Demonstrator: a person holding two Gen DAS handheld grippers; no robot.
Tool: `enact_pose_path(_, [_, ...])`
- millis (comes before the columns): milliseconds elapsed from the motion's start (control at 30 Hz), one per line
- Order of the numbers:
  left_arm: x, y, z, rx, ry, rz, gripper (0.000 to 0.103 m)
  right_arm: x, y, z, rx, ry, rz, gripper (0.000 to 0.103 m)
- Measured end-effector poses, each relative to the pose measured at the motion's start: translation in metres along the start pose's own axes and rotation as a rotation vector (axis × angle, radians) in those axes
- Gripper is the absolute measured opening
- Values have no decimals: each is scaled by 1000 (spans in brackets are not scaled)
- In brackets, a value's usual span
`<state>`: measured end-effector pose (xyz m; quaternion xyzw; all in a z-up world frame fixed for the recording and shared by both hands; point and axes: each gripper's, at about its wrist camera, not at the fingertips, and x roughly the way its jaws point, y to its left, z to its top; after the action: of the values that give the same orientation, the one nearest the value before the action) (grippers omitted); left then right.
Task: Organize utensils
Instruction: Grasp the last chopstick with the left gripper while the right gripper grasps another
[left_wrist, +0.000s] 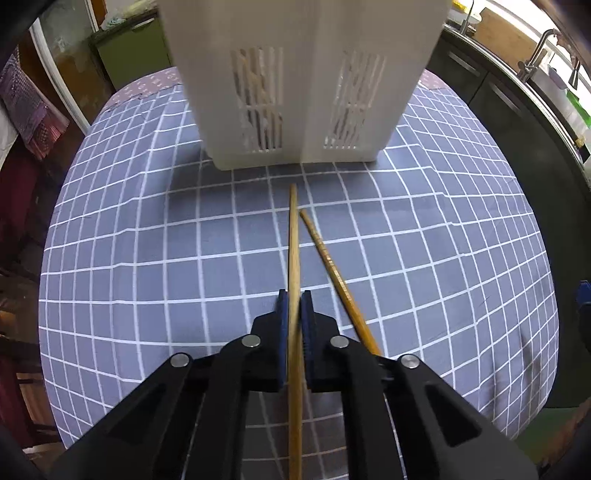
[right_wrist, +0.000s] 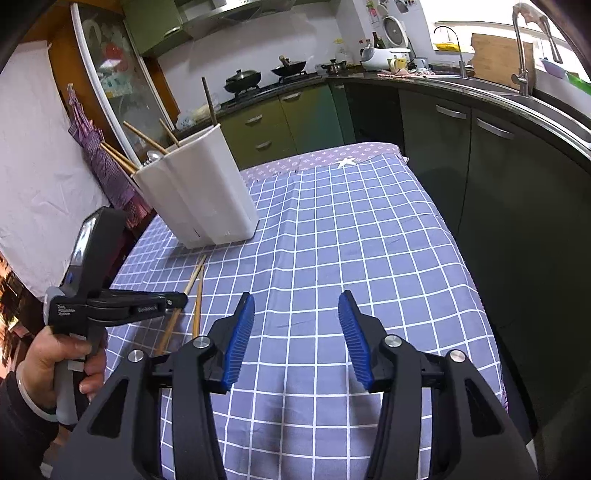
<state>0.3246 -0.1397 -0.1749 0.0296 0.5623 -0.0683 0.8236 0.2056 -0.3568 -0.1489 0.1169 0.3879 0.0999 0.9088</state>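
My left gripper is shut on a wooden chopstick whose tip points toward the white slotted utensil holder. A second chopstick lies on the checked tablecloth just right of it, slanting away. In the right wrist view a hand carries the left gripper low over the two chopsticks, in front of the holder. Several chopsticks and a spoon stand in the holder. My right gripper is open above bare cloth, with nothing between its blue pads.
The table is covered by a blue-grey checked cloth. Dark cabinets and a counter with a sink and tap run along the right. A stove with woks stands at the back, and a purple cloth hangs at the left.
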Motion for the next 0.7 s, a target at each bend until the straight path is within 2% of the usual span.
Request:
enact_pose_path(167, [-37, 19, -14, -2, -93, -6, 7, 16, 14, 9, -55, 71, 25, 48])
enact_pose_path(233, [-55, 25, -20, -3, -139, -23, 7, 28, 29, 13, -115, 135, 48, 54])
enact_pose_path(467, [-112, 40, -42, 0, -289, -59, 7, 85, 91, 19, -268, 305, 117, 55])
enact_pose_path(700, [-143, 54, -64, -6, -392, -57, 7, 135, 127, 32, -322, 400, 90, 42])
